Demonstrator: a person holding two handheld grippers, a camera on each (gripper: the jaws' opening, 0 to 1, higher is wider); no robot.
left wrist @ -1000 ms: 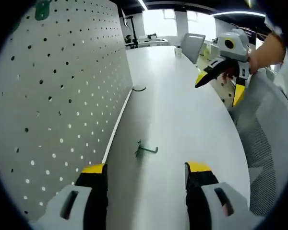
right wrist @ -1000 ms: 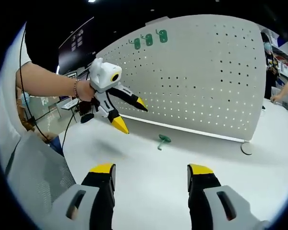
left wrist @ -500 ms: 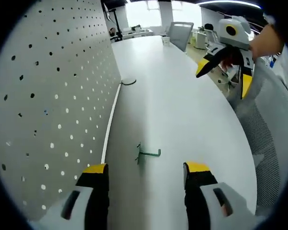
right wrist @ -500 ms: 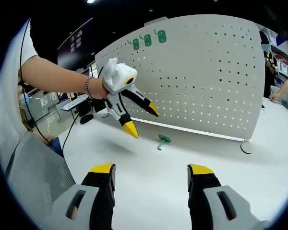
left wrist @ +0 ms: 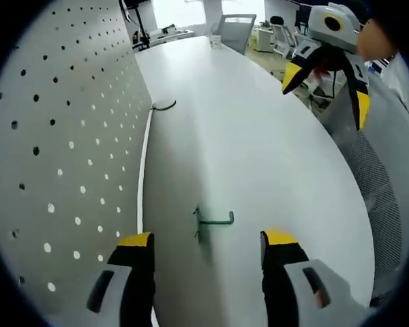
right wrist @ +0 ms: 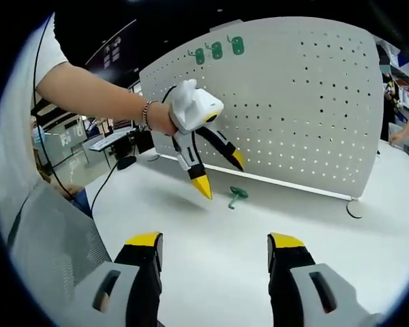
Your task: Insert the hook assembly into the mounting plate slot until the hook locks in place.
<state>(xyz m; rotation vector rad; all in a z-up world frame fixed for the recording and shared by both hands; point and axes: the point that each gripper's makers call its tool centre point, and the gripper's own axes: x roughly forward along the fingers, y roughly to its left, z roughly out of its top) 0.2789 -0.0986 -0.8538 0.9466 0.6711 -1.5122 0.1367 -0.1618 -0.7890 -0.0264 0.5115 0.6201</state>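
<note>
A small green hook assembly (left wrist: pixel 208 221) lies on the white table, just ahead of my left gripper (left wrist: pixel 208 240), which is open with nothing between its jaws. The same hook (right wrist: pixel 236 196) shows in the right gripper view, close below the left gripper (right wrist: pixel 221 174) held by a hand. The grey perforated mounting board (left wrist: pixel 61 157) stands upright along the table; in the right gripper view the board (right wrist: pixel 307 109) carries three green pieces (right wrist: pixel 217 52) near its top. My right gripper (right wrist: pixel 213 240) is open and empty, well back from the hook; it appears raised at upper right (left wrist: pixel 325 85) in the left gripper view.
The board rests on a foot with a round base (right wrist: pixel 355 208) on the table (left wrist: pixel 259 136). A grey mesh chair (left wrist: pixel 375 184) stands at the table's edge. Office chairs and desks sit far behind. A person stands at the far right (right wrist: pixel 402 129).
My left gripper has moved closer to the green hook and lower over the table. The right gripper stays back, open.
</note>
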